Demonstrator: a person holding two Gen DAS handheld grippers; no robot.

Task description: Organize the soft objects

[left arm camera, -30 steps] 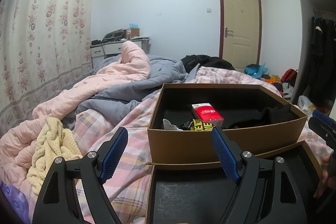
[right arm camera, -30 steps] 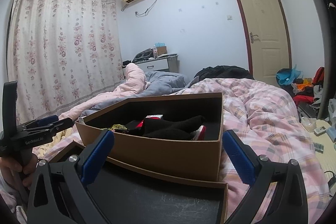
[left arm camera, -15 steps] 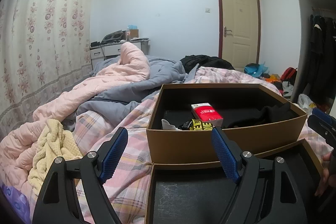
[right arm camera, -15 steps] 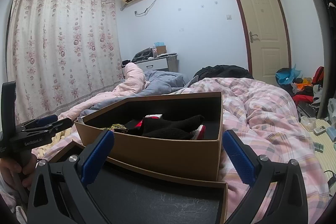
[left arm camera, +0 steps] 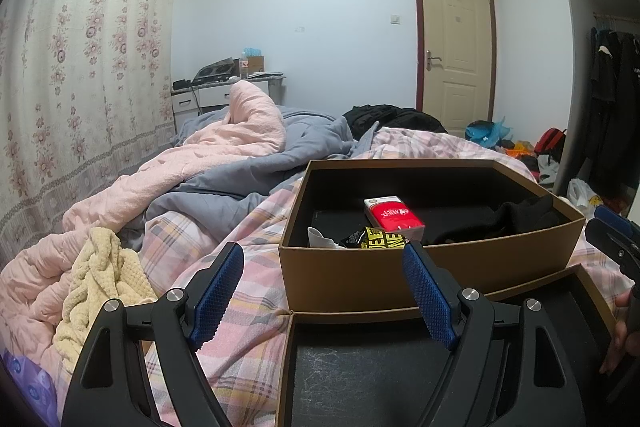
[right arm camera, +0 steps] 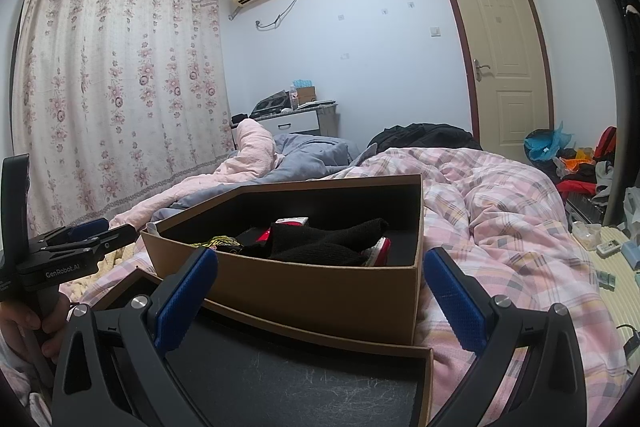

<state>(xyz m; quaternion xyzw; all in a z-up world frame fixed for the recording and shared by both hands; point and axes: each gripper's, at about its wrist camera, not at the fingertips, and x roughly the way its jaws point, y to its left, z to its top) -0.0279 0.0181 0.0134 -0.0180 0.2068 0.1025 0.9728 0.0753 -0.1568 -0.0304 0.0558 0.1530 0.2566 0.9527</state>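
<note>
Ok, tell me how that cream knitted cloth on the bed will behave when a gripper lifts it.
The cream knitted cloth lies crumpled in loose folds, so it will probably sag and dangle. Its chunky waffle texture should catch the ribbed pads rather than slip. It looks light, though a trailing end may drag across the pink quilt.

left tool (left arm camera: 323, 291) gaping, right tool (right arm camera: 320, 299) gaping

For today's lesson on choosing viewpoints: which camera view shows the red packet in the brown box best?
The left wrist view. There the red packet lies with its whole printed top in sight on the floor of the brown box. In the right wrist view, black socks cover most of the packet, so only red slivers show.
</note>
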